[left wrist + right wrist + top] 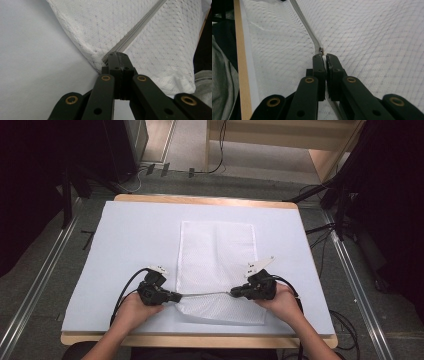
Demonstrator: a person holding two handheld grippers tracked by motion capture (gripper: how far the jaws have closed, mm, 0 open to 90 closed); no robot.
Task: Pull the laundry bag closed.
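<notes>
Jaws of the left gripper point(176, 296) were pressed together on the near left corner of a white mesh bag point(218, 260), right where its grey zipper point(205, 293) ended; the left gripper view showed the black fingertips point(117, 58) clamped on that end of the zipper point(136, 31). The right gripper point(235, 293) pointed back toward it, its jaws shut on the zipper near the small metal slider point(321, 50), with the mesh bag point(372, 37) spread beyond. Both grippers lay low and nearly level, tips facing each other, the zipper drawn taut between them. Each hand wrapped its gripper from behind, the left hand point(136, 309) and right hand point(283, 301) coming in on bare forearms from the near edge. The bag lay flat in the middle of the pale blue mat point(125, 245) covering the wooden table point(200, 199), its near edge lifted slightly by the grip.
</notes>
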